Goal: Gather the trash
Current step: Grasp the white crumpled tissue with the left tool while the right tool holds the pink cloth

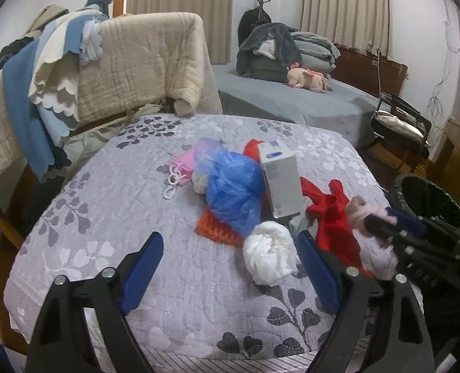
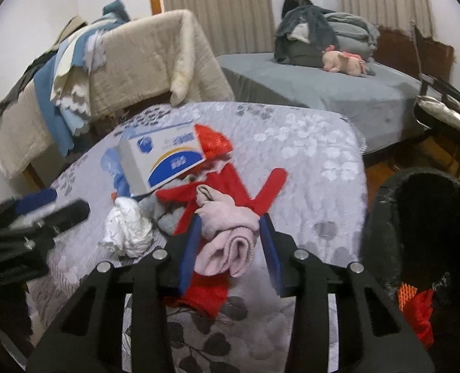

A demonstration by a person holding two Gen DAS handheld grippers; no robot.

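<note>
A pile lies on the grey leaf-patterned quilt (image 1: 174, 283): a crumpled white tissue (image 1: 270, 256), a blue plastic bag (image 1: 234, 191), a white and blue box (image 1: 281, 180), red cloth (image 1: 334, 214), an orange net (image 1: 217, 228) and a pink paper bag (image 1: 183, 163). My left gripper (image 1: 233, 245) is open just short of the tissue, which sits by its right finger. My right gripper (image 2: 230, 227) is shut on a pale pink cloth (image 2: 226, 233) over the red cloth (image 2: 211, 295). The tissue (image 2: 127, 230) and box (image 2: 164, 158) lie to its left.
A black-lined trash bin (image 2: 422, 233) stands at the right of the quilt, with orange and red pieces (image 2: 416, 307) inside. A draped chair (image 1: 136, 65) is behind, a grey bed (image 1: 292, 99) with a pink plush toy (image 1: 307, 77) further back, and a folding chair (image 1: 397, 124) at the right.
</note>
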